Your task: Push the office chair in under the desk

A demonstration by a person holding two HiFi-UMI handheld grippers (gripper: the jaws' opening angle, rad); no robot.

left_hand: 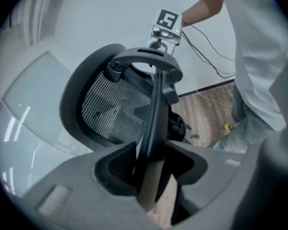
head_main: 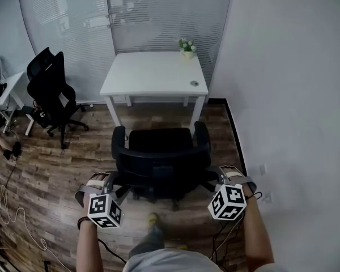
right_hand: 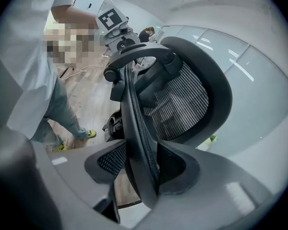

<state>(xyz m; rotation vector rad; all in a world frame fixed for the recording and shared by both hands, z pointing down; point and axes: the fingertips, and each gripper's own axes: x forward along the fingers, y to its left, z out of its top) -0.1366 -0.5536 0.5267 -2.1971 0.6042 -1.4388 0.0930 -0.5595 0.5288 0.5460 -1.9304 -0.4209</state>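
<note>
The chair (head_main: 161, 152) stands right ahead of our claws, its back rim clamped in the left claw (head_main: 112, 179) and right claw (head_main: 218, 175). The bench (head_main: 153, 75) lies beyond, seat not yet under. If one claw pushes harder, the chair could swivel and strike the bench.

Person wearing white short-sleeved shirt (left_hand: 252, 56) | wearing grey-blue trousers (right_hand: 62, 111) | wearing yellow-green shoes (head_main: 153, 219), showing at 6 o'clock in head view | left gripper (head_main: 114, 179), right gripper (head_main: 213, 174): grey shells, carrying black-and-white marker cubes (head_main: 105, 209) at 7 and 5 o'clock | thin black cable (left_hand: 209, 44) trailing from right gripper
</note>
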